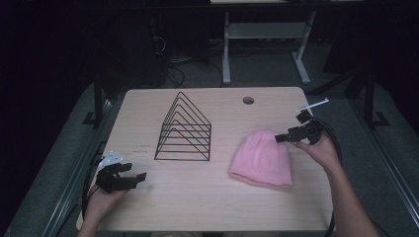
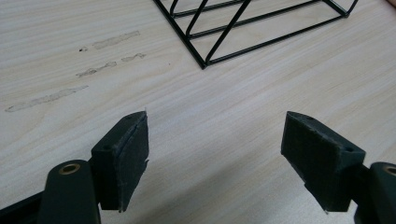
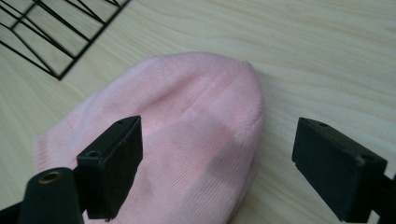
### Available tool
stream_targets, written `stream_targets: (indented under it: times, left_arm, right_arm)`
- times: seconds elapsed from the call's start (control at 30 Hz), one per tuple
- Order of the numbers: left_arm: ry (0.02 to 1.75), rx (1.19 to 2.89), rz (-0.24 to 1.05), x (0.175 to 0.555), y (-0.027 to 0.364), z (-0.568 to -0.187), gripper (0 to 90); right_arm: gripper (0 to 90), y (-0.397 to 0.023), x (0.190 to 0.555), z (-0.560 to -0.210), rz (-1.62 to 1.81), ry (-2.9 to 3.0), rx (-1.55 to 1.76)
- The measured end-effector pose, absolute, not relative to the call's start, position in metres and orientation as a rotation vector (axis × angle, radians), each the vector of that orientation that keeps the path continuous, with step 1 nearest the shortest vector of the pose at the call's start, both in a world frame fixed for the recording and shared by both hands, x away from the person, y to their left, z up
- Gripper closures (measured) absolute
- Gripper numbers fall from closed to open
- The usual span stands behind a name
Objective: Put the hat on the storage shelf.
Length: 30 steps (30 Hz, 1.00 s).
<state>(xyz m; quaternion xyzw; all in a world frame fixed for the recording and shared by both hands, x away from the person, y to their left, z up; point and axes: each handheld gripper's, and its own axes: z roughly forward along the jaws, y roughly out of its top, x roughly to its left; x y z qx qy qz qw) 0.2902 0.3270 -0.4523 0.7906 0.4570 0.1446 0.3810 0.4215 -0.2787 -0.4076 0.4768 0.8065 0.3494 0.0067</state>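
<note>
Pink hat (image 1: pixel 262 158) flat on the surface (image 1: pixel 197 197), right of the wire rack (image 1: pixel 184 128). Right gripper (image 1: pixel 280 138) poised over its crown, wide and empty — approach step, likely. Next: lower, pinch the knit. Left gripper (image 1: pixel 138 178) wide too, idle near the front-left corner.

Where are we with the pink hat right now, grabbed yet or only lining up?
Nothing looks done yet: the pink hat lies flat on the table, beside the wire rack. In hand: the right tool hovers open over the hat's crown end, not gripping. The left tool sits open above bare table. Left: closing on the hat and moving it.
</note>
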Motion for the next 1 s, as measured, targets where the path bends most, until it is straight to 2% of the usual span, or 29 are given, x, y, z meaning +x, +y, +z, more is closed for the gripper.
stream_targets:
  times: [0.43,0.87,1.0]
  left_arm:
    - [1.175,2.017,0.352,0.291,0.326,-0.454,23.5]
    - [1.175,2.019,0.344,0.292,0.328,-0.455,23.5]
    - [1.178,2.022,0.341,0.292,0.328,-0.455,23.5]
  right_arm:
    - [22.5,-0.278,0.444,-0.425,1.062,2.539,1.58]
    - [40.8,-0.275,0.459,-0.445,1.032,2.609,1.652]
    - [43.2,-0.275,0.459,-0.449,1.047,2.624,1.666]
